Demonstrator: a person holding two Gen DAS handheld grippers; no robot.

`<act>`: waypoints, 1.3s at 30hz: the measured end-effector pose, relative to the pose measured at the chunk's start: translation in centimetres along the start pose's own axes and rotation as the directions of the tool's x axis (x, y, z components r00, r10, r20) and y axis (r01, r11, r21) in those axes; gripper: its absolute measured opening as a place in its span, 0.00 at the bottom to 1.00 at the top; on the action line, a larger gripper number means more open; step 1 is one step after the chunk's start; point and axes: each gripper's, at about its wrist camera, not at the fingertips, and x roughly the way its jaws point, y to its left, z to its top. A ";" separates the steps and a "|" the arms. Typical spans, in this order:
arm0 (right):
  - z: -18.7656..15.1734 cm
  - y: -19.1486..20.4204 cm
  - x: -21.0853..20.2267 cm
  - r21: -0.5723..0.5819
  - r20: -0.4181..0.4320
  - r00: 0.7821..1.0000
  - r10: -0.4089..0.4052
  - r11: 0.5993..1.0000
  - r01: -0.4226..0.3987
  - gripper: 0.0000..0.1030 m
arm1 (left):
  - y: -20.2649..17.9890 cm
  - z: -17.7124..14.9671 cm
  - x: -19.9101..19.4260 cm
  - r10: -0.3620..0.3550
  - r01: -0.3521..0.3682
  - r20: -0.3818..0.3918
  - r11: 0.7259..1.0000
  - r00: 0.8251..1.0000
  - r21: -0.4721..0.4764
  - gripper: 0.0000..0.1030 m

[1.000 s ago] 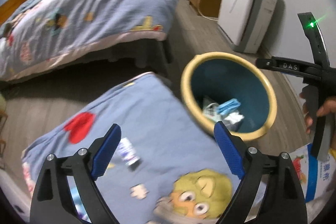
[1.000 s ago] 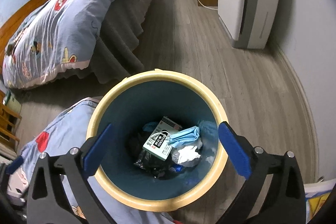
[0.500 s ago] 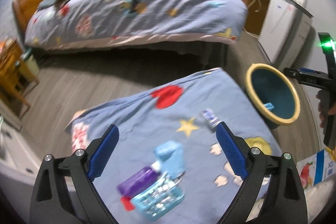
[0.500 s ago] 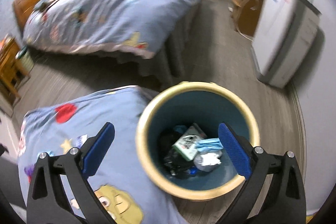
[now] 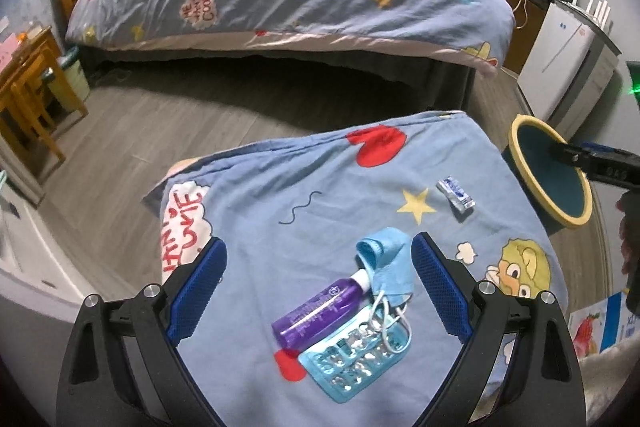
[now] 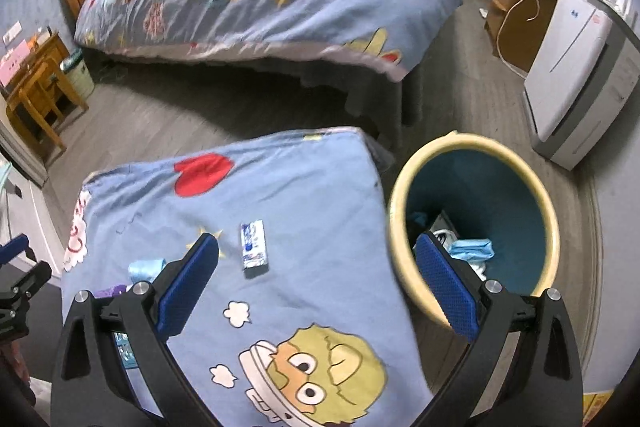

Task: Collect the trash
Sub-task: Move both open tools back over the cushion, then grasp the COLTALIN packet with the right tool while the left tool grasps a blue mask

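Four pieces of trash lie on the blue cloth: a face mask, purple bottle and blister pack clustered between the spread, empty left gripper, and a small wrapper beyond the spread, empty right gripper. The bin stands right. The mask's loops overlap the pack and could drag it.

Matt printed cloth cover, glossy purple plastic bottle, foil blister pack.

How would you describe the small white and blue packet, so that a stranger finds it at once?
Look at the blue cartoon blanket spread in front of the big bed, with the yellow-rimmed bin at its right side. The small packet lies flat near the yellow star, toward the bin. Unlike the purple bottle, mask and blister tray piled together, it lies alone.
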 end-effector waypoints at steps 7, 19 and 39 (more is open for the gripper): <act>-0.5 2.3 3.5 -0.030 -0.067 0.998 -0.019 0.999 0.017 0.94 | -0.2 -1.1 3.1 0.031 -0.028 -0.059 0.998 0.998 0.061 0.90; -0.7 3.9 10.2 -0.081 -0.167 0.986 0.001 0.997 -0.015 0.79 | -3.7 -1.9 7.5 -0.010 0.028 -0.131 0.990 0.991 0.138 0.90; -0.8 3.8 12.5 -0.063 -0.252 0.965 0.073 0.994 -0.092 0.21 | -7.0 -2.0 10.7 -0.092 0.132 -0.195 0.970 0.976 0.204 0.32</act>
